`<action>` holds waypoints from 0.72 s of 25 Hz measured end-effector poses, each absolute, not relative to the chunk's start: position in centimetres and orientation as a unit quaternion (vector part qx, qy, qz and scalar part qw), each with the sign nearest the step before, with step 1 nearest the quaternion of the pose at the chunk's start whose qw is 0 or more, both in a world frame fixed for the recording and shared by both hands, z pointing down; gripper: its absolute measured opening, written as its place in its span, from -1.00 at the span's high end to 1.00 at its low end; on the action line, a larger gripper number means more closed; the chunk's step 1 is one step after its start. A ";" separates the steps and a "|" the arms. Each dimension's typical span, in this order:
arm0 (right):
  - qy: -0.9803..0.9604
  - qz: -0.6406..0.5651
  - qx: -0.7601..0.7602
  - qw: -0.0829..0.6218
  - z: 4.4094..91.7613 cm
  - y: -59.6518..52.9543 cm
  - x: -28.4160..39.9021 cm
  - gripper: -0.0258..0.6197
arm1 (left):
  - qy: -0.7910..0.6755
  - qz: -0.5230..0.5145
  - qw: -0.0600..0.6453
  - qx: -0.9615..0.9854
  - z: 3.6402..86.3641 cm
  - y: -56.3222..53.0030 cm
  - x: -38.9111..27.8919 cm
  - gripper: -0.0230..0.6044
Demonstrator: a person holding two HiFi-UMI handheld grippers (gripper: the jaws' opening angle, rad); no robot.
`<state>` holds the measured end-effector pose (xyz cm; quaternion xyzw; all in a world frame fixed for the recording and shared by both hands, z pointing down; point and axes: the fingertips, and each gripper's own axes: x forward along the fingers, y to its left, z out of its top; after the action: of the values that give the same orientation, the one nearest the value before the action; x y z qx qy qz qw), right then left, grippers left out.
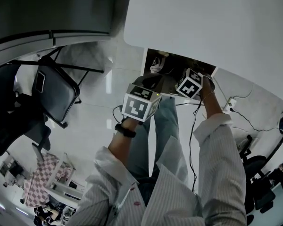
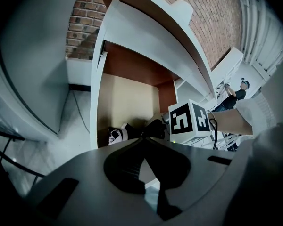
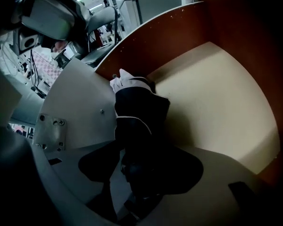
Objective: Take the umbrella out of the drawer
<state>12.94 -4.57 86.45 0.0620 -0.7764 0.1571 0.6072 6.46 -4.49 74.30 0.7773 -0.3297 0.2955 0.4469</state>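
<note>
A dark folded umbrella (image 3: 139, 112) with a white strap end lies in the open drawer (image 3: 212, 93), against its brown left wall. My right gripper (image 3: 141, 166) points steeply down into the drawer and stands open, its jaws either side of the umbrella's near end. The left gripper view shows the umbrella (image 2: 132, 133) at the drawer's front, behind the right gripper's marker cube (image 2: 188, 122). My left gripper (image 2: 142, 147) is shut, with nothing seen between its tips, and hangs in front of the drawer (image 2: 127, 102). In the head view both marker cubes (image 1: 140, 105) (image 1: 191, 84) sit at the drawer (image 1: 179, 58).
The white desk top (image 1: 217, 27) overhangs the drawer. A dark folding chair (image 1: 56, 93) and an office chair (image 1: 7, 88) stand to the left. Cables (image 1: 226, 105) run along the floor at the right. A brick wall (image 2: 221, 18) rises behind the desk.
</note>
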 end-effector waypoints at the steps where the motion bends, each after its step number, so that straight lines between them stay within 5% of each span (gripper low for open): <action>1: -0.775 0.154 0.062 0.609 86.8 -4.7 13.0 0.09 | -0.330 0.294 0.447 0.777 74.3 -4.5 6.4 0.90; 18: -0.758 0.153 0.037 0.633 87.0 -4.2 12.9 0.38 | -0.317 0.316 0.464 0.764 74.8 -3.8 7.2 0.90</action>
<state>12.93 -4.21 86.95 0.0373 -0.7581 0.1534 0.6327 7.19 -3.83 74.75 0.7640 -0.3175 0.3163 0.4641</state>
